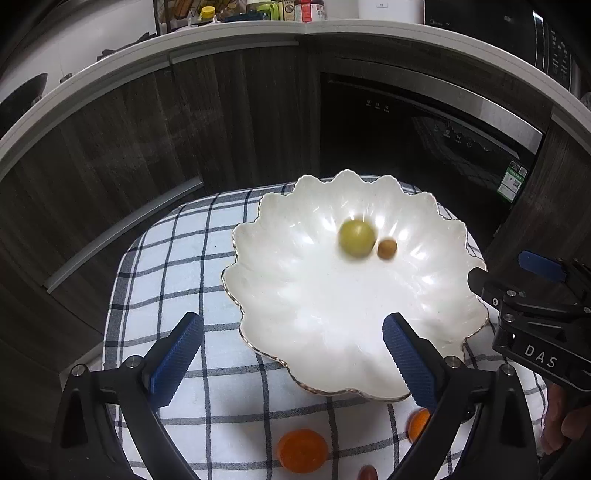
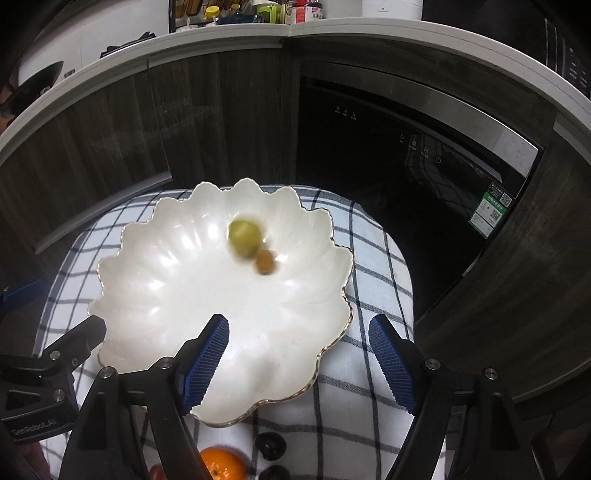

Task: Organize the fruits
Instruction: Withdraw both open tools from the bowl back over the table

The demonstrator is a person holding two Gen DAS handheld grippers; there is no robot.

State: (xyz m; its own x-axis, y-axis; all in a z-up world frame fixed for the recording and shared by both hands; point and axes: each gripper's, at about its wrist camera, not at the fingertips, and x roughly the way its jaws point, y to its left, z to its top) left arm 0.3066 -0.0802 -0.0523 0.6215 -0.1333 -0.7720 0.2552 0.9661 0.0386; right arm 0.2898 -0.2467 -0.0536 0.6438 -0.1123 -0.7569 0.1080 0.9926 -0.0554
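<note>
A white scalloped plate [image 1: 314, 295] with a gold rim lies on a checked cloth. In it rest a round green fruit [image 1: 356, 237] and a small brown fruit [image 1: 387, 248], touching each other. The right wrist view shows the same plate [image 2: 177, 295], green fruit [image 2: 244, 237] and brown fruit [image 2: 265, 261], blurred. My left gripper [image 1: 291, 332] stands open over the plate's near left edge, nothing between its pads. My right gripper [image 2: 298, 325] is open over the plate's near right edge, also empty. On the cloth nearer me lie two orange fruits [image 1: 302, 450] [image 1: 419, 424].
The blue-and-white checked cloth [image 1: 177, 258] covers a small surface. Dark fruits [image 2: 270, 445] and an orange one [image 2: 221, 463] lie near its front. Behind stand dark wood cabinets [image 1: 147, 129], a black appliance front [image 1: 406, 147] and a counter with bottles [image 1: 280, 9].
</note>
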